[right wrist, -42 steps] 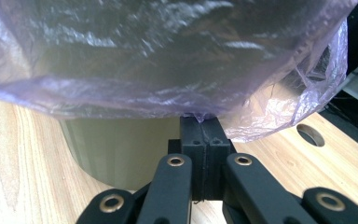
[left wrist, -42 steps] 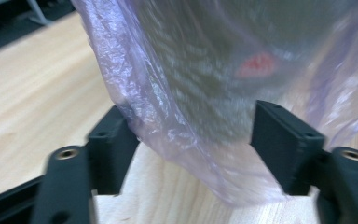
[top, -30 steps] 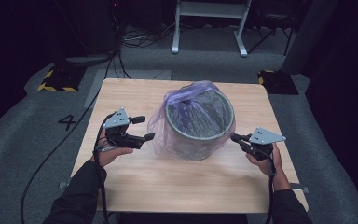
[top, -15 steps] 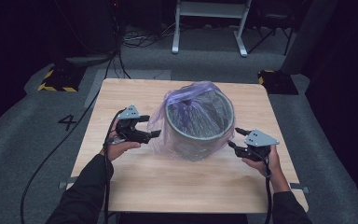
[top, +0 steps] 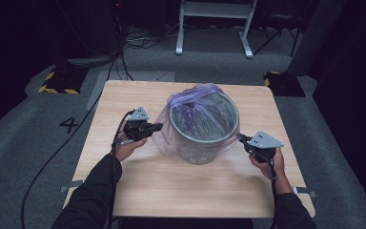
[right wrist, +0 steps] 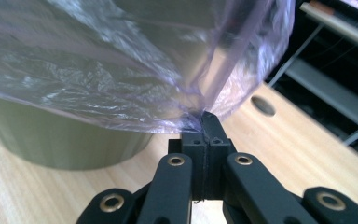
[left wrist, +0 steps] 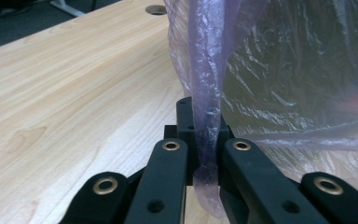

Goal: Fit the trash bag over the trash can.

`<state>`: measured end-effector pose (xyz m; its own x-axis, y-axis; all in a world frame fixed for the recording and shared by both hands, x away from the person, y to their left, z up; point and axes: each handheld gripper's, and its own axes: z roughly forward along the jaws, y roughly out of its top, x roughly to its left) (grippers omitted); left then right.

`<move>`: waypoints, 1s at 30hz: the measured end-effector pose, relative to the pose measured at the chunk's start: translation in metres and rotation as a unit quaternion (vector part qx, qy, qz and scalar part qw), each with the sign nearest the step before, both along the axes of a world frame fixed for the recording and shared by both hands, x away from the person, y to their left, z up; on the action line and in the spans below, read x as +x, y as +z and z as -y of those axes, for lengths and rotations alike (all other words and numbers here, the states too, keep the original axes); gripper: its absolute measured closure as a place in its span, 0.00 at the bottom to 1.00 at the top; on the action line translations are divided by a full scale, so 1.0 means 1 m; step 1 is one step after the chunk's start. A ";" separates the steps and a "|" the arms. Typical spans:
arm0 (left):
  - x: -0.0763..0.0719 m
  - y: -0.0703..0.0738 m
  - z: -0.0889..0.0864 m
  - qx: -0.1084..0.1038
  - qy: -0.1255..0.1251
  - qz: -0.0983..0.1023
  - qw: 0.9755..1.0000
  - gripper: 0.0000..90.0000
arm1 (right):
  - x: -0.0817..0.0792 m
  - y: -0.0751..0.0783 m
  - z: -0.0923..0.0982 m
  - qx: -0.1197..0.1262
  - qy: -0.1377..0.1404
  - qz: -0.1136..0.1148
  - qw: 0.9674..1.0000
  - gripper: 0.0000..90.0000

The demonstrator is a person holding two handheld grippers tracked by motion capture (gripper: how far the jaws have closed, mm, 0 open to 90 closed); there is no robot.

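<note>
Thin translucent purple plastic bag (top: pixel 181 131) is sitting draped over a round grey-green metal bin (top: pixel 204 125) mid-table, its film hanging loose down the bin's outside wall. The bag is being pinched on two opposite sides. Left gripper (left wrist: pixel 200 140) is clamped on a twisted fold of the bag: in the left gripper view the fold is running straight up from between the closed jaws, with a tail poking out below them. Its jaws have just been closing, film now caught between them. Right gripper (right wrist: pixel 205 126) is also closed, its jaws nipping the bag's edge right at their tips, with film ballooning up and away above them and the bin wall lying just left of the jaws. Its jaws have just been closing too, onto that edge.

Judging by the two-sided pinch, both hands are probably getting set to pull the bag's rim, either seating it on the bin or lifting it off; which one I can't tell.

Versus the earlier high view: left gripper (top: pixel 140 129) was standing clear of the bag with jaws apart and is now in against it, lower. Right gripper (top: pixel 248 142) is sitting about where it was. Bin and light wooden table (top: pixel 124 191) look unmoved.
</note>
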<state>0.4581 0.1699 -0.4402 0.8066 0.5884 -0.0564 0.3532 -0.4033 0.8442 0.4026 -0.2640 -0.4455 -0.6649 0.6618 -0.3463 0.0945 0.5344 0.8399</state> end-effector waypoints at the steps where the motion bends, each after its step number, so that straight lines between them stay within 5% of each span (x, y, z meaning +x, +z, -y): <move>1: -0.001 -0.003 0.002 0.005 -0.003 -0.006 1.000 1.00 | 0.001 -0.002 0.002 0.003 0.003 -0.013 1.000 1.00; 4: -0.001 -0.010 0.008 0.031 -0.009 -0.013 0.999 1.00 | 0.005 -0.012 0.005 -0.010 0.005 -0.042 0.999 1.00; 7: 0.001 -0.012 0.011 0.032 -0.015 -0.029 0.999 0.98 | 0.008 -0.019 0.006 -0.004 0.011 -0.062 0.998 1.00; 11: -0.007 -0.001 0.011 0.046 -0.010 0.003 0.999 0.49 | 0.009 -0.020 0.004 -0.012 0.004 -0.062 0.998 1.00; 14: -0.014 0.020 -0.001 0.023 0.000 0.034 0.999 0.29 | 0.010 -0.019 0.006 0.003 -0.006 -0.059 0.998 1.00; 21: -0.017 0.063 -0.025 -0.050 0.005 0.071 0.996 0.25 | 0.011 -0.010 0.010 0.022 -0.028 -0.032 0.999 1.00; 26: -0.006 0.088 -0.009 -0.055 -0.002 0.089 0.994 0.32 | 0.013 -0.006 0.009 0.028 -0.031 -0.024 0.999 0.99; 30: 0.007 0.097 0.013 -0.055 -0.023 0.084 0.995 0.39 | 0.014 -0.003 0.007 0.029 -0.029 -0.018 0.999 0.98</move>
